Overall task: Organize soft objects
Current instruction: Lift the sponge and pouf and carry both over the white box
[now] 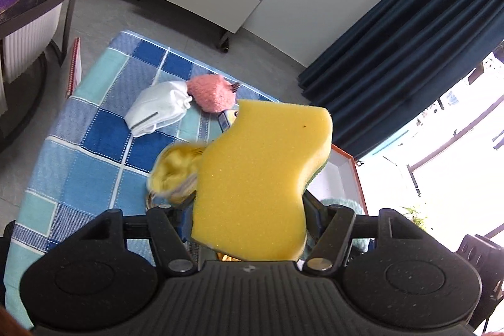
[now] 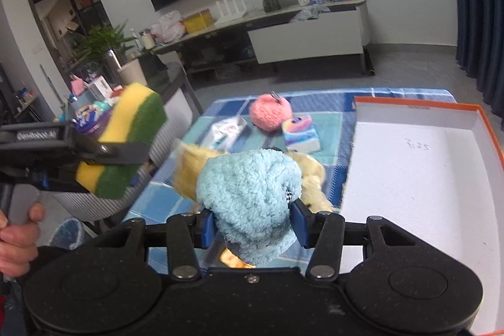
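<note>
Gripping sponge (image 1: 261,178) in left gripper (image 1: 249,210) | right gripper (image 2: 255,225) clamps blue plush (image 2: 249,191)

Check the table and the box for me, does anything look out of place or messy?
Nothing looks spilled or damaged. The orange-rimmed box holds nothing in the part that shows, while the pink plush, white mask and yellow plush lie loose on the checked cloth. The sponge and blue plush are gripped above it.

One sponge (image 1: 261,178), one white box (image 2: 419,178), three fluffy toys (image 2: 271,112), one mask (image 1: 157,112).
</note>
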A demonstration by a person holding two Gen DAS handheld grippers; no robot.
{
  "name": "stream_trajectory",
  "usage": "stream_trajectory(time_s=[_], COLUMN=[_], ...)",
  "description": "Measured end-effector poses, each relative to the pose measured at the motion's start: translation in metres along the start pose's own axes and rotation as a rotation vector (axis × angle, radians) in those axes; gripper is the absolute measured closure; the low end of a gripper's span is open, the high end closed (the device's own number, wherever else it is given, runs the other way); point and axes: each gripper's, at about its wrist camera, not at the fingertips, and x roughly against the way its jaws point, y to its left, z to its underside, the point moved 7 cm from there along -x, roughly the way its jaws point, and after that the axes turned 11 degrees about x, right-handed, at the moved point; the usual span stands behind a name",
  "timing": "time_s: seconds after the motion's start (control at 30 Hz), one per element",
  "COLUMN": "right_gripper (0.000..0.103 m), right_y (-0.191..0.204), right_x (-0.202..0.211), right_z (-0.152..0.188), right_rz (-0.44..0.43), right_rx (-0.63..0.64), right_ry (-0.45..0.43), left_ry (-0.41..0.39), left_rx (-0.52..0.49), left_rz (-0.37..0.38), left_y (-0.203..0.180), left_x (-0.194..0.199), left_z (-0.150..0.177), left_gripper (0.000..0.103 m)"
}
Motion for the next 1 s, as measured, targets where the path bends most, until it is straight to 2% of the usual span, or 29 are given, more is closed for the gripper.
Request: stream_trajectory(time_s=[0.1,0.17,0.27,0.57,0.8,1.0], right_gripper=[0.045,0.045,0.045,0.045,0.045,0.045], right_y=[0.014,0.017,0.012,-0.020,-0.050,-0.070], right_x=[-0.001,-0.009,-0.012,0.009,0.027,0.037], right_z=[-0.016,-0.021,-0.019,-0.021,-0.026,-0.027], right_rz=[-0.045,-0.039,-0.035,0.081,0.167,0.218], right_rx=[0.032,0.034,0.008,0.000,-0.019,-0.040], right_ry=[-0.044,-0.038,-0.034,-0.047,-0.057,-0.054], left_ry=[0.014,0.018,0.007,-0.078,-0.141,-0.136], left_rx=[-0.009,0.006,-0.011,-0.116,-0.268,-0.304], left_rz=[-0.003,0.020,0.011,-0.109,-0.215,-0.262], left_y=[-0.002,-0.004,-0.010,-0.033,-0.065,-0.082], left_x=[-0.006,-0.007,-0.007,-0.016,-0.039,-0.064], left_z=[0.002,0.003,0.002,0.001,0.005,0.012], left_gripper=[0.037,0.037,0.037,0.037,0.037,0.037])
